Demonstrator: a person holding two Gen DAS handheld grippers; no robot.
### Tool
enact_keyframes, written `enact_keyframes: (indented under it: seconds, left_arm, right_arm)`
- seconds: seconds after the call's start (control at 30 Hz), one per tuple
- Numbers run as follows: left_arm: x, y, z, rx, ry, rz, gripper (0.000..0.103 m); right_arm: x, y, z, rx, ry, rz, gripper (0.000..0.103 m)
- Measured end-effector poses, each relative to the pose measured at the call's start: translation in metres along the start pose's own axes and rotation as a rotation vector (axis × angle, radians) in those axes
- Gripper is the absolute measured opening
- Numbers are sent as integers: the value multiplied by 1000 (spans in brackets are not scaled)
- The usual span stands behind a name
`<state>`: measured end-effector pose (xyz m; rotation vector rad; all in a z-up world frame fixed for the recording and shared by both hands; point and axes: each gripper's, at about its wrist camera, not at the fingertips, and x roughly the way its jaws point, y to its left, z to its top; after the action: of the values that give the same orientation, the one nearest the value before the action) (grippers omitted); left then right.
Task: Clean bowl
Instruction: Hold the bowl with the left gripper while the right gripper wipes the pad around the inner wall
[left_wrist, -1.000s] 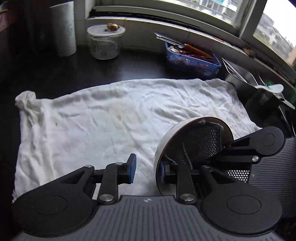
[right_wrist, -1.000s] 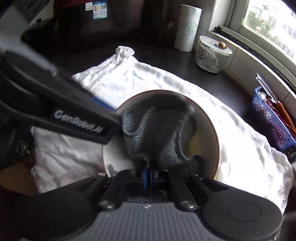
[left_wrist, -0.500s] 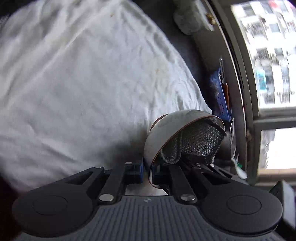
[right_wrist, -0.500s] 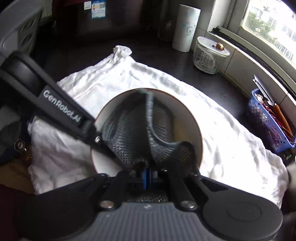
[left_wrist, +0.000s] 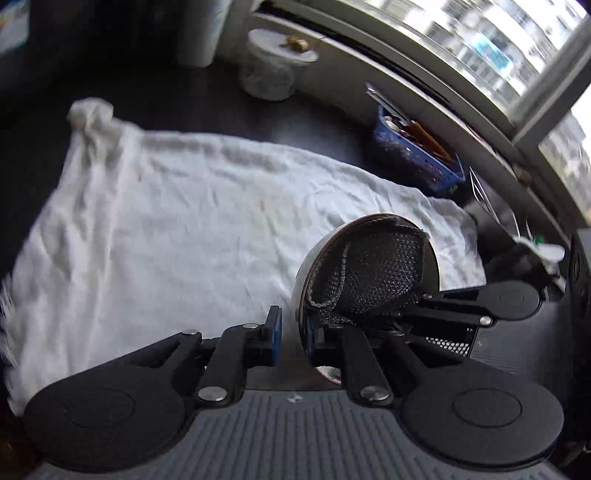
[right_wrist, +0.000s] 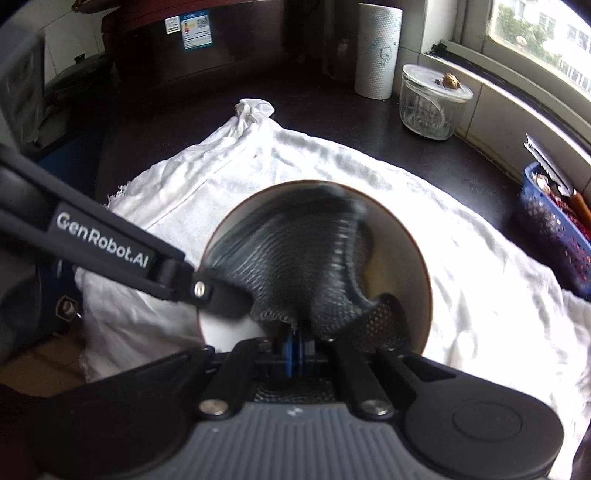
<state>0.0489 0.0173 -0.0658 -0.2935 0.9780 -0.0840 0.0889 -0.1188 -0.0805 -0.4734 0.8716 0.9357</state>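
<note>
A white bowl with a brown rim (left_wrist: 304, 266) hangs tilted on its side above a white towel (left_wrist: 166, 221). My left gripper (left_wrist: 293, 332) straddles the bowl's lower rim, one pad outside and one inside. Its jaws are opening, and a thin gap shows between the outer pad and the bowl wall. My right gripper (right_wrist: 297, 349) is shut on a dark mesh dishcloth (right_wrist: 295, 258) pressed into the bowl's hollow (right_wrist: 400, 254). The cloth (left_wrist: 376, 269) covers most of the inside. A finger (right_wrist: 214, 295) of the left gripper reaches the bowl's left rim.
On the dark counter behind the towel (right_wrist: 480, 295) stand a lidded glass jar (right_wrist: 432, 103) and a paper towel roll (right_wrist: 378, 51). A blue basket (left_wrist: 417, 158) of utensils sits under the window sill at the right. Dark appliances line the back left.
The left view rolled hard to one side and came back. The left jaws closed on the bowl's rim, then parted again. The mesh cloth shifted across the inside of the bowl.
</note>
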Motion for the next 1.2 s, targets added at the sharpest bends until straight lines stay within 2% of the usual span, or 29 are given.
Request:
enact_keyframes:
  seconds: [0.07,0.23,0.3,0.37,0.43,0.5,0.67,0.8,0.93,1.0,1.03,1.07,1.13,1.17,1.2]
  left_arm:
    - [1,-7,9,82,1,24,13]
    - [8,-11,30,178,43,35,13]
    - [16,-11,34,206,82,21,13]
    - [22,-4,37,185,111,-19,9]
    - [22,7,35,96,125,-74,6]
    - [21,21,29,-50,135,-109,6]
    - [20,60,-11,-535,94,-201,9]
    - [20,66,-32,-731,73,-227,10]
    - [23,71,-52,-905,102,-285,9]
    - [25,70,-58,-908,118,-294,9]
    - [25,69,-58,-865,123,-276,10]
    - [25,66,-58,-812,127,-250,10]
    - [20,58,-50,-667,136,-159,20]
    - [16,51,-44,-580,132,-107,22]
    - [12,44,-38,-481,107,-57,29]
  right_arm:
    - [1,-1,1,-19,-1,-9,3]
    - [3,-1,3,-65,1,-32,3]
    - [4,-1,3,-74,4,-33,4]
    - [4,-1,4,-84,7,-31,4]
    - [3,-1,3,-87,1,-32,3]
    - [1,-2,2,-87,-11,-44,3]
    - [-2,-7,2,-50,-42,-70,2]
    - [-1,-12,7,62,-50,-20,2]
    - [0,-14,13,147,-37,39,3]
    - [-1,-16,14,197,-22,93,3]
    - [-1,-14,14,195,-12,94,3]
    - [-1,-11,13,183,-3,93,3]
    - [1,-3,9,106,5,60,2]
    - [2,1,6,66,7,39,2]
    - [3,6,2,22,6,20,2]
